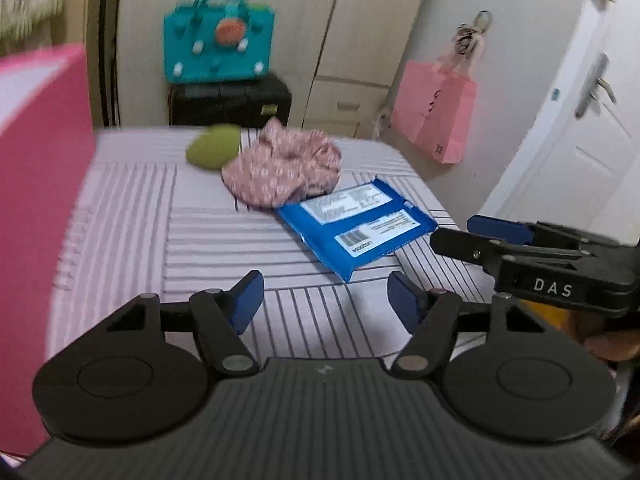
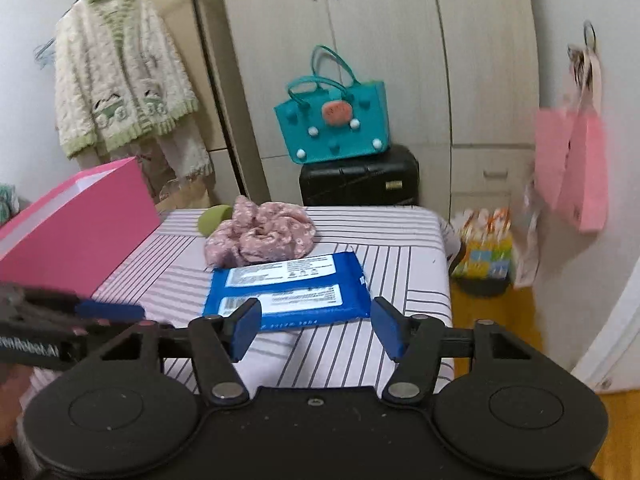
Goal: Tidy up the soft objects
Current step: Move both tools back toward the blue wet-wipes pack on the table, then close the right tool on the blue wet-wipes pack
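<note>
Approach step: both the left gripper (image 1: pixel 322 300) and right gripper (image 2: pixel 316 326) (fingers spread, empty) hover short of the blue wipes pack (image 2: pixel 288 290) at 12 o'clock on the striped worktop (image 2: pixel 400 240); next, descend and pinch.

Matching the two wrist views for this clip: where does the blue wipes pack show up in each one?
Left wrist: the blue wipes pack lies right of centre, beyond the open left gripper.
Right wrist: the pack sits at centre, just past the open right gripper.
Shared landmark: the crumpled pink floral cloth, directly behind the pack in both views.
</note>
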{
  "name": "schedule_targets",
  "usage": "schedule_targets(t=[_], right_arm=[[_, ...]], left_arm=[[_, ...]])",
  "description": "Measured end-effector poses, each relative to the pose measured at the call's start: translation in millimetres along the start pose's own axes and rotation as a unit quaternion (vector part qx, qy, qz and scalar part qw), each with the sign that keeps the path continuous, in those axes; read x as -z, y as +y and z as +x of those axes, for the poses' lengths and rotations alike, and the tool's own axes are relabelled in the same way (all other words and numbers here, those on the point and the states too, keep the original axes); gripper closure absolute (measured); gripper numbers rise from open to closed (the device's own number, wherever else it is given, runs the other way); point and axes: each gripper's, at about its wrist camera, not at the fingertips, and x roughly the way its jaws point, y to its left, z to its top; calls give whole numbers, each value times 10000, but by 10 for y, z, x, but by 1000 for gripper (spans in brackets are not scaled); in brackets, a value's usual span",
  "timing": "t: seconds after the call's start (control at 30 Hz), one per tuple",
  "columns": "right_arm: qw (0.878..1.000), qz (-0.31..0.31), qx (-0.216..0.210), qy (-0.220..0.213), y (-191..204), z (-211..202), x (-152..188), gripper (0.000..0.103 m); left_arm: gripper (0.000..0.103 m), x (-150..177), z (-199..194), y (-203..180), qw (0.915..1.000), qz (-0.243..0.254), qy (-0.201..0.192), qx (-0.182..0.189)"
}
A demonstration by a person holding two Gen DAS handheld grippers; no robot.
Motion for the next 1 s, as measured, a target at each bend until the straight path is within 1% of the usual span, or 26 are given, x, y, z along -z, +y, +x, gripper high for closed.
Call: schedule_targets(t=[0.07,0.13,0.23,0.33,0.43,0.5,0.53,0.57,0.6,0.63,0.67,0.73,0.83,0.93,1.0], right_arm=[[9999,94,-56,13,-53,64,-14,37],[9998,151,-149,45,-90,156,-66,37],[9995,220,-158,159,-146,310,-121,37],[9988,362,-150,309,-233,472,-146,37],[9971,570,-255,425,-340,564,-129,37],[9966,613,-328,432,-373,575,-103,38],[9967,599,-354,411,-375,565,-90,41],[9967,578,-389,410,-374,555,-76,44],[9965,576,-447,408,-375,544,-62,51],[9960,599,-521,405,-385,538,-50,60],[9955,630,-579,414,-390,530,-44,62],[9961,566,-565,376,-391,522,-23,66],[9962,541,-591,329,-404,522,7,68],[9974,387,-494,341,-342,514,12,68],[9968,571,-410,377,-324,515,-7,68]], left_arm=[[40,-35,98,40,9998,-161,108,70],[41,-79,187,74,9990,-414,178,34],[46,-133,314,112,9969,-752,215,-7],[48,-172,381,69,9965,-804,141,-176],[51,-183,434,43,9960,-874,128,-93],[55,-169,453,8,9965,-825,66,-100],[58,-163,466,-3,9965,-825,43,-100],[66,-163,480,-7,9964,-841,13,-83],[67,-160,494,-7,9962,-869,5,-42],[70,-155,514,-4,9960,-894,2,18],[73,-152,523,-4,9961,-884,-28,37],[74,-141,529,-5,9962,-863,-74,10],[75,-126,531,-13,9957,-921,-117,-2],[74,-108,527,-39,9948,-1005,-158,-38],[74,-95,524,-42,9937,-1098,-207,-40]])
